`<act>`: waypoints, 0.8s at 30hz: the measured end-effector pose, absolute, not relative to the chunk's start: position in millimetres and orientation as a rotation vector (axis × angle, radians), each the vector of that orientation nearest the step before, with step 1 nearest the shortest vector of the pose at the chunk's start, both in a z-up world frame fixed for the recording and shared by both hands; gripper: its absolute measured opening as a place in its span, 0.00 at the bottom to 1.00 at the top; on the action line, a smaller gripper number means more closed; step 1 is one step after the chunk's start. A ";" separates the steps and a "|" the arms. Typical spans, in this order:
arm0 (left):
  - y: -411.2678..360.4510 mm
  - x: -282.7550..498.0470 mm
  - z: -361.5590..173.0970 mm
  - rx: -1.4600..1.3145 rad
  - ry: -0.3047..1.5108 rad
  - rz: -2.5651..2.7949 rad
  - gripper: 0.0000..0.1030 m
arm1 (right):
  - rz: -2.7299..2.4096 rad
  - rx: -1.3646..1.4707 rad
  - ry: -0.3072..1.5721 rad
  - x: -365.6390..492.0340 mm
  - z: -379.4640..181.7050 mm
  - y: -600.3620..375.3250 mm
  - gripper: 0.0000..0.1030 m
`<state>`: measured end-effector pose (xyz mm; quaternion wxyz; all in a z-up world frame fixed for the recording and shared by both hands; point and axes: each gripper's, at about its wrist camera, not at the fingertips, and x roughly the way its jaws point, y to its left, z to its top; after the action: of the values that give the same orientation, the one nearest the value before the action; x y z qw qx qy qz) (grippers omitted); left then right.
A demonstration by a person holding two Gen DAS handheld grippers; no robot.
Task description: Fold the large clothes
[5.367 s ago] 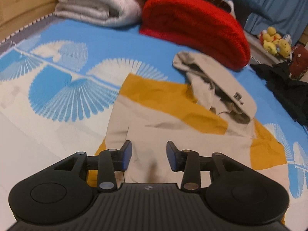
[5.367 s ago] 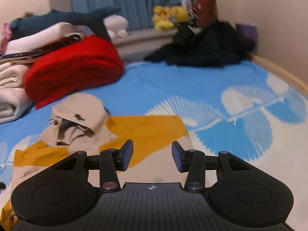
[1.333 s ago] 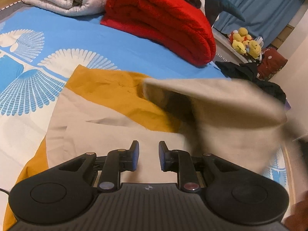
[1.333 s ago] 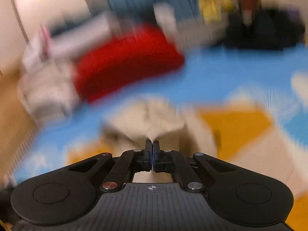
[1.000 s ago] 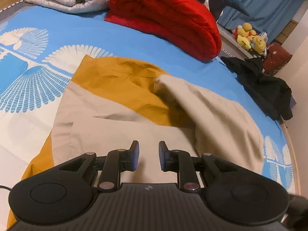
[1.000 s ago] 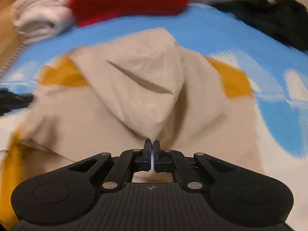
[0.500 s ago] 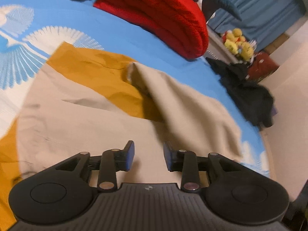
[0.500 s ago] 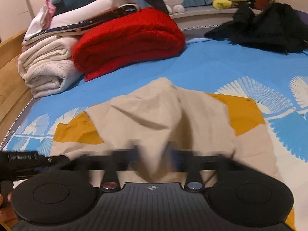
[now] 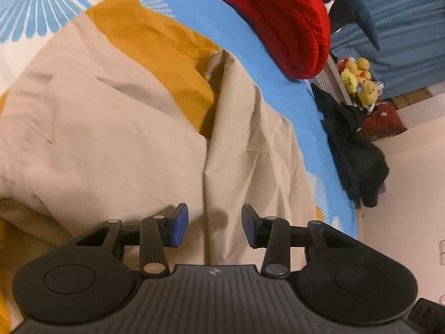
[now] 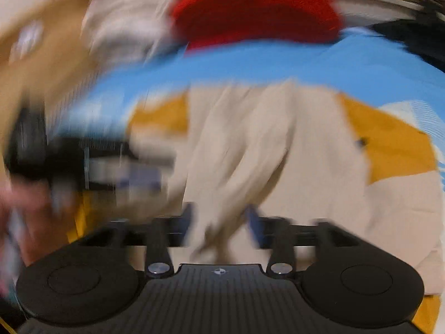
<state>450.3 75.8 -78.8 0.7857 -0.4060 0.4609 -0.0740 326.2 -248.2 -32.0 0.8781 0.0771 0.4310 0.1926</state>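
A beige and mustard-yellow hooded garment (image 9: 111,128) lies spread on the blue patterned bed. Its beige hood (image 9: 256,144) is folded down over the body. My left gripper (image 9: 214,226) is open and empty, just above the hood's edge. In the blurred right wrist view the same garment (image 10: 306,144) fills the middle. My right gripper (image 10: 219,222) is open over the hood, holding nothing. The left gripper and hand show as a dark blur at the left of that view (image 10: 83,161).
A red folded blanket (image 9: 278,14) and white bedding (image 10: 125,27) lie at the far side of the bed (image 9: 250,41). A pile of dark clothes (image 9: 353,144) and yellow plush toys (image 9: 358,80) lie by the wall on the right.
My right gripper pulled the hood down over the garment's body, then opened and let it go. My left gripper opened wider and moved in over the garment.
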 end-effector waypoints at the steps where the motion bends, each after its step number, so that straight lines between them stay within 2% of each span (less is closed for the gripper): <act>1: 75.0 450.6 -81.1 -0.882 0.992 -0.167 0.44 | 0.351 0.236 0.861 328.7 -26.8 -260.3 0.61; 4: 71.1 451.6 -91.1 -0.893 1.011 -0.160 0.44 | 0.158 0.350 0.854 333.8 -32.1 -290.8 0.61; 8: 62.7 454.5 -103.6 -0.921 1.042 -0.165 0.44 | -0.038 0.400 0.953 335.5 -58.4 -314.4 0.59; 9: 61.4 455.1 -105.3 -0.928 1.041 -0.168 0.44 | -0.057 0.425 0.967 335.0 -63.0 -317.9 0.57; 11: 58.2 456.7 -107.3 -0.937 1.039 -0.176 0.41 | -0.078 0.467 0.980 334.1 -67.6 -323.1 0.46; 12: 57.5 457.3 -107.1 -0.939 1.034 -0.183 0.17 | -0.087 0.479 0.977 333.5 -67.1 -324.8 0.41; 13: 56.9 457.5 -105.9 -0.936 1.028 -0.188 0.00 | -0.093 0.486 0.977 333.4 -67.5 -327.4 0.23; 14: 57.3 457.4 -100.5 -0.921 1.009 -0.190 0.00 | -0.089 0.486 0.980 332.4 -67.6 -325.5 0.06; 16: 60.7 456.1 -80.9 -0.898 0.945 -0.218 0.00 | -0.064 0.493 0.983 341.0 -67.7 -318.4 0.01; 20: 77.5 444.2 -37.4 -0.793 0.811 -0.183 0.00 | 0.012 0.557 0.942 349.2 -61.5 -311.2 0.00; 22: 77.7 445.2 -39.7 -0.619 0.913 -0.051 0.00 | -0.012 0.530 0.942 348.7 -58.5 -308.9 0.00; 24: 78.6 448.9 -66.3 -0.562 1.064 0.040 0.00 | -0.075 0.473 1.005 348.9 -67.0 -306.9 0.00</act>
<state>448.9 78.6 -66.3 0.8242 -0.2641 0.5006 0.0190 348.9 -306.9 -67.0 0.8490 0.2243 0.4771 -0.0355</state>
